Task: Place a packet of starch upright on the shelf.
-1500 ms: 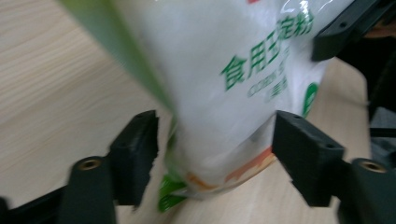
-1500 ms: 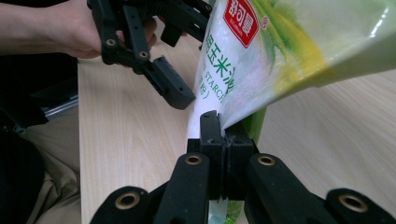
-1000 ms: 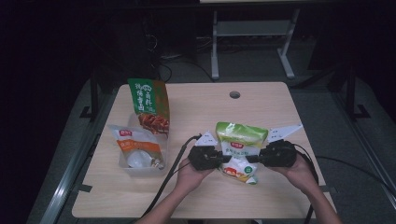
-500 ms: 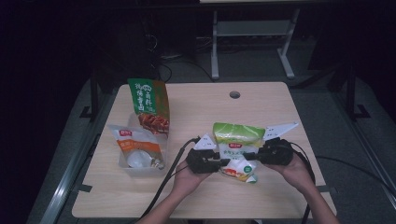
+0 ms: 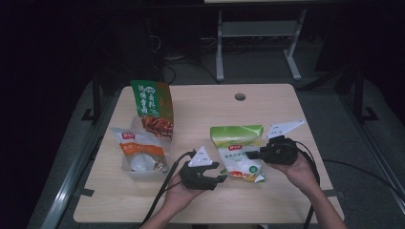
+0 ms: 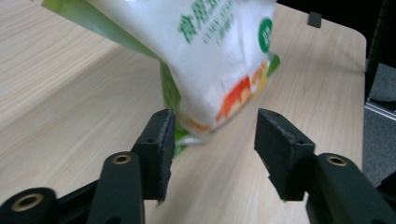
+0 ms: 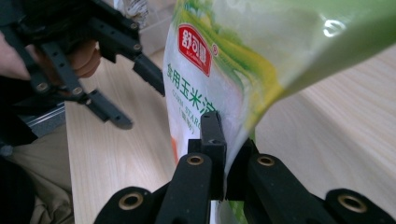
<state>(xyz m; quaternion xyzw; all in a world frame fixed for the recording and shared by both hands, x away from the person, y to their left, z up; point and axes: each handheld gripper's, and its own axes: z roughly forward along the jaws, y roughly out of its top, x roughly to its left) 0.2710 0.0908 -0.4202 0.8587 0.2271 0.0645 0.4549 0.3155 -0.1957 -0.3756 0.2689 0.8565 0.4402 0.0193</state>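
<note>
Right gripper view: right gripper [image 7: 223, 154] clamps the green-and-white plastic starch bag [image 7: 219, 79].
Left gripper [image 6: 212, 140] stands wide open, jaws flanking the bag's lower corner above the wooden table [image 6: 60, 70].

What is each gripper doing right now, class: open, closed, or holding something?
Left gripper: open, jaws apart either side of the green and white bag's lower corner, not clamped.
Right gripper: shut on the green and white bag's edge.

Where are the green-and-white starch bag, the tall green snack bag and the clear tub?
Starch bag [image 5: 237, 153], high view, on its white front panel.
Snack bag [image 5: 151, 101], high view, on its green upper half.
Tub [image 5: 146, 174], high view, on its front wall near the table edge.
</note>
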